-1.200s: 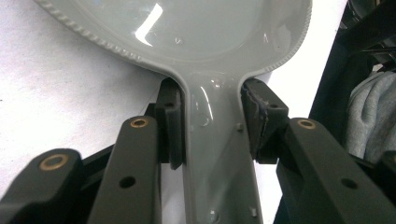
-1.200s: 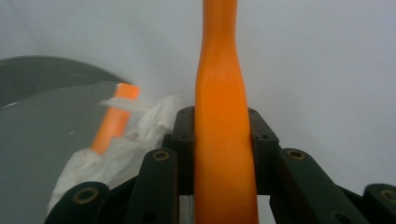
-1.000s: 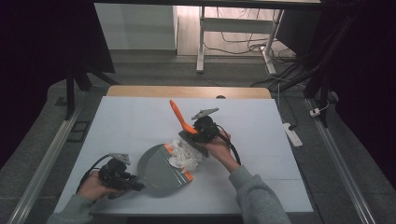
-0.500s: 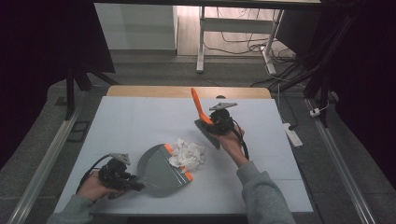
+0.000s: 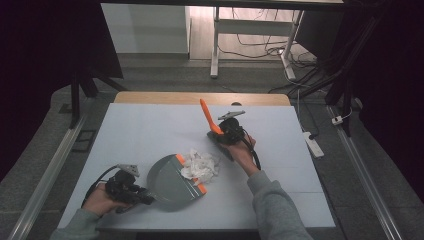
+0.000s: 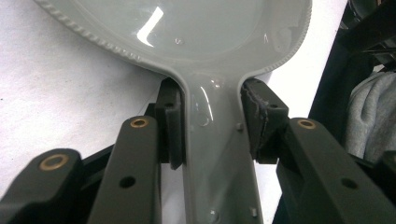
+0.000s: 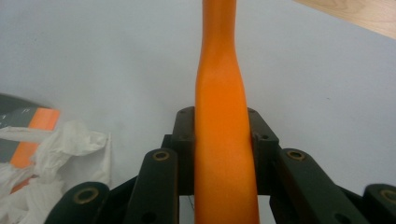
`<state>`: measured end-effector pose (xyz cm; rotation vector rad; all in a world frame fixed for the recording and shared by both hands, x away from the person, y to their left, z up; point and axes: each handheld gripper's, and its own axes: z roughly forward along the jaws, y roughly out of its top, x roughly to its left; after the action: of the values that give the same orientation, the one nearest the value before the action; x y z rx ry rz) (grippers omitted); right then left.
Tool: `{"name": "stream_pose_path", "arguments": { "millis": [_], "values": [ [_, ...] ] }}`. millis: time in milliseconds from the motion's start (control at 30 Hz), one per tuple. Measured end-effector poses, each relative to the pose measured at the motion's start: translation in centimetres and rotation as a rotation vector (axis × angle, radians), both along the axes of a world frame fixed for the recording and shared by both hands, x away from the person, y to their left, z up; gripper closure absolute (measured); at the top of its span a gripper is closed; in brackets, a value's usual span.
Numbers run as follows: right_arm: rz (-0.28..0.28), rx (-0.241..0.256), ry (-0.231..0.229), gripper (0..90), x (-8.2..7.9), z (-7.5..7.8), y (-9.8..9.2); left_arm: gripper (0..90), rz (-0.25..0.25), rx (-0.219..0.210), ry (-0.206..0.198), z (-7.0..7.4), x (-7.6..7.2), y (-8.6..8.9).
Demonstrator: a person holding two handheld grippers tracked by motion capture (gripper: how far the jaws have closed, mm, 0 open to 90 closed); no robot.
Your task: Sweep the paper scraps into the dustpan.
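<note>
Dustpan (image 5: 172, 177) work sits at the near left of the table (image 5: 150, 125): the left gripper (image 5: 131, 192) has its jaws closed narrow on the grey handle, pads pressing both flanks just below where the handle flares into the pan, as the left gripper view shows (image 6: 212, 140). That plastic looks stiff, glossy and light, so it may slip if the grip is loose; the neck by the flare seems the soundest place to hold. At the pan's orange-edged lip lies a wad of crumpled tissue (image 5: 200, 164), half on the lip and half on the table, soft and nearly weightless, likely to roll or spring away under a hard push rather than slide in. Further right, the right gripper (image 5: 220, 136) is clamped on the brush (image 5: 207, 116), its orange handle (image 7: 222, 140) running up between the jaws. The brush stands tilted, apart from the tissue. Rigid and light, it should handle easily; gripped low as here, short gentle strokes seem best.
</note>
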<state>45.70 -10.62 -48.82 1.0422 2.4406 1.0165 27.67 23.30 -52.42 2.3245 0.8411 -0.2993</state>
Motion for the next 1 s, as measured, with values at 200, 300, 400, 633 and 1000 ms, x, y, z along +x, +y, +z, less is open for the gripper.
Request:
{"name": "stream_pose_path", "arguments": {
  "millis": [200, 300, 400, 633, 1000],
  "values": [
    [0.029, -0.022, 0.000, 70.4, -0.6, -0.2, 1.3, 62.0, 0.003, -0.001, -0.001, 0.0, 0.0, 0.0],
    [0.056, -0.028, 0.001, 70.4, -1.2, -0.3, 2.2, 62.0, 0.005, -0.001, -0.001, 0.0, -0.1, 0.0],
    [0.077, -0.025, 0.007, 70.5, -1.7, -0.3, 3.0, 62.0, 0.005, -0.001, -0.001, 0.0, -0.1, 0.0],
    [0.114, -0.033, 0.014, 70.4, -2.7, -0.4, 4.5, 62.0, 0.004, 0.000, 0.000, 0.0, 0.0, -0.1],
    [0.190, 0.019, 0.059, 70.4, -4.7, -0.5, 7.1, 62.1, 0.006, 0.000, 0.002, 0.0, 0.0, -0.1]
  ]
}}
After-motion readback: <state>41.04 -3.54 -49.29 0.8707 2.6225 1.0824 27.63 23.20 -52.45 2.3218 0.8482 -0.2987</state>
